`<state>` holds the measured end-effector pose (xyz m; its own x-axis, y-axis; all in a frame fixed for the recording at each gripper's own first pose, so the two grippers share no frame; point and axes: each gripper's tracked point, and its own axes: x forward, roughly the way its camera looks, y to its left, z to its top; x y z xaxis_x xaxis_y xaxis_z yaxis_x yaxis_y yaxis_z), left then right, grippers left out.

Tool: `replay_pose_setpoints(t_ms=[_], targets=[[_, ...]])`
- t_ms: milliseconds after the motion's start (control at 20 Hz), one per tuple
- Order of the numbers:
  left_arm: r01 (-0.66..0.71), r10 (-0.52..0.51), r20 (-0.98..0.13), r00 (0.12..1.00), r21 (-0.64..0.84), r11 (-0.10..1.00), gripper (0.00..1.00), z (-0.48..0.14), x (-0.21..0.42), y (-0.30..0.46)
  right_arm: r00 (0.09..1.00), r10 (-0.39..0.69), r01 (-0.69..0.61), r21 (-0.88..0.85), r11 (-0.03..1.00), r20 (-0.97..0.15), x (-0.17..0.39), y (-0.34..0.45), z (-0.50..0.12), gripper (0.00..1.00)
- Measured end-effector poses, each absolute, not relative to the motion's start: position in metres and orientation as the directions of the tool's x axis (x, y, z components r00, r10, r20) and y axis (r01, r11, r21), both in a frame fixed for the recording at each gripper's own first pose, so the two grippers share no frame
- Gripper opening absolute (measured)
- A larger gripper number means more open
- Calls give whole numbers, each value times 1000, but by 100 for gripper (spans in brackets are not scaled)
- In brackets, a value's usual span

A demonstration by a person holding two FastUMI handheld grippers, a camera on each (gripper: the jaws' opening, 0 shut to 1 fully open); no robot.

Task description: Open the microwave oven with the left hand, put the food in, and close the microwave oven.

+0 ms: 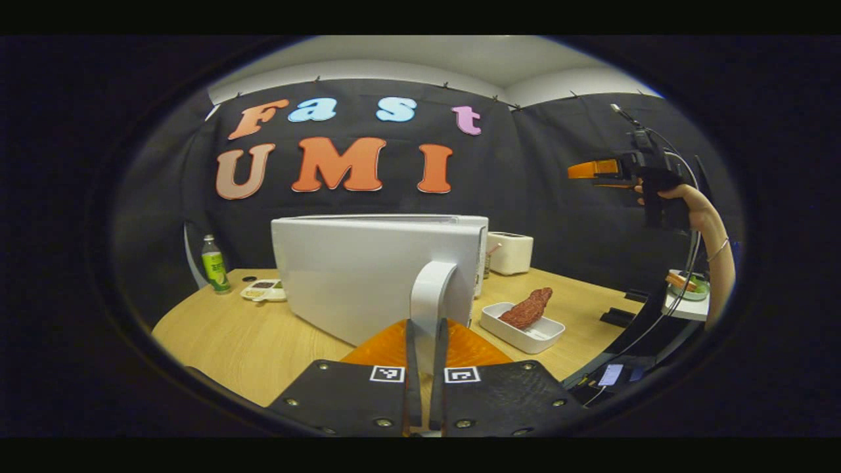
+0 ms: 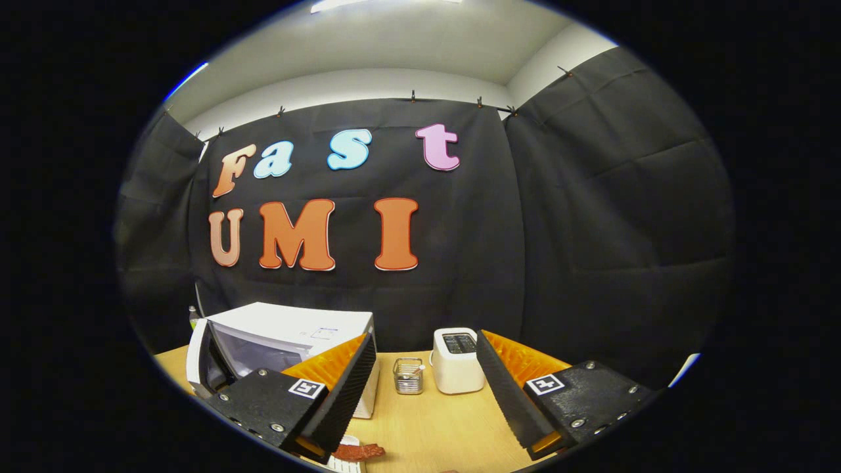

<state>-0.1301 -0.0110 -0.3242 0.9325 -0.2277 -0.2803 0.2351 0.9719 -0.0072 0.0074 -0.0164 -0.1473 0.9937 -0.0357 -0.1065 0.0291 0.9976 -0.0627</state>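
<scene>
Gripping the door handle (image 1: 430, 295), left claw (image 1: 426, 368) closed.

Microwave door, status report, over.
Left tongs shut on door handle, microwave door partly open. Right tongs open, empty. Food waiting in tray.

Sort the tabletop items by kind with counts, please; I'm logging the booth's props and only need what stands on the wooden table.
Appliances: 2, microwave oven, toaster
Bottles: 1, green bottle
Food trays: 1, white tray with meat
Wire holders: 1, wire basket
Total: 5
</scene>
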Motion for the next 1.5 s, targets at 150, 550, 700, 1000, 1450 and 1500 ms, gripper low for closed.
replay_pose_setpoints(t_ms=[150,550,700,1000,1450,1500], targets=[[176,-185,-282,941,-55,983,9,-315,-153,21,994,-7,1,-54,999,-111,6,0,-153,96],[-119,121,-211,970,24,993,8,-277,-202,136,987,43,-44,-8,999,-157,-6,29,-186,96],[-209,218,-153,964,77,975,51,-253,-214,171,980,42,-30,64,998,-197,-15,29,-212,96],[-329,333,-135,933,51,943,84,-240,-225,225,929,68,59,326,944,-365,-33,28,-299,95],[-373,378,-149,914,62,926,86,-246,-213,277,867,46,266,538,800,-497,-39,29,-390,95],[-373,378,-155,913,61,926,86,-250,-212,280,859,52,284,559,779,-509,-41,31,-397,95]])
